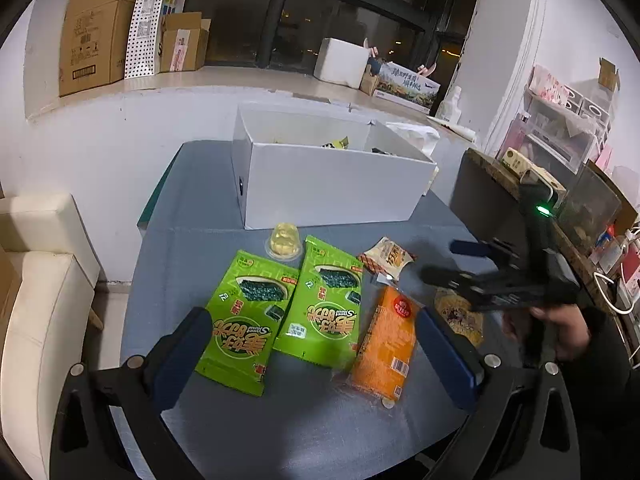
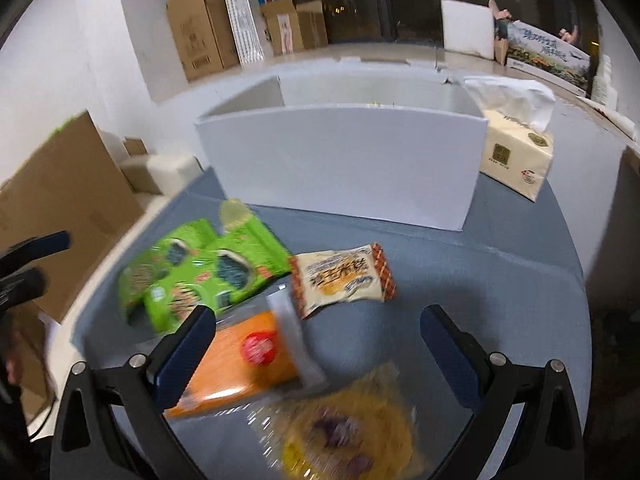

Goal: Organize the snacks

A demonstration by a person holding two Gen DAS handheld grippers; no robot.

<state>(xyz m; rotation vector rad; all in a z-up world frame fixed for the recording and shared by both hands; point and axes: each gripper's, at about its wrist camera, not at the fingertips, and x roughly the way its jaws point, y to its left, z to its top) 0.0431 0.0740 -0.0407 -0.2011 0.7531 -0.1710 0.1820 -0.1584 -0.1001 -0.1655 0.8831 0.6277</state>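
L gripper (image 1: 314, 334) wide open, holding nothing, hovering over the snacks. R gripper (image 2: 316, 334) also spread wide, empty; in the L view it shows at far right, blurred, w/ a green light on its body.

Between the L fingers: two green packs (image 1: 280, 312) side by side, orange pack (image 1: 384, 344) just inside the R finger. Ahead of them a jelly cup (image 1: 283, 242) touching the green packs' far edges, and a beige pack (image 1: 387, 258) ahead-right. Yellow pack (image 2: 352, 428) sits low between the R gripper's fingers, badly smeared, print unreadable; in the L view it's mostly hidden behind the finger and R gripper. Green packs also blurred in the R view.

White box (image 1: 332, 172) straight ahead past the snacks; inside mostly hidden by its wall, only a couple of wrapper tips show. Tissue pack (image 2: 516, 152) just right of the box.

All on a grey-blue table (image 1: 300, 420). Cream chair (image 1: 40, 320) to the left, cardboard boxes (image 1: 96, 32) on a ledge by dark windows, cluttered shelf at right.
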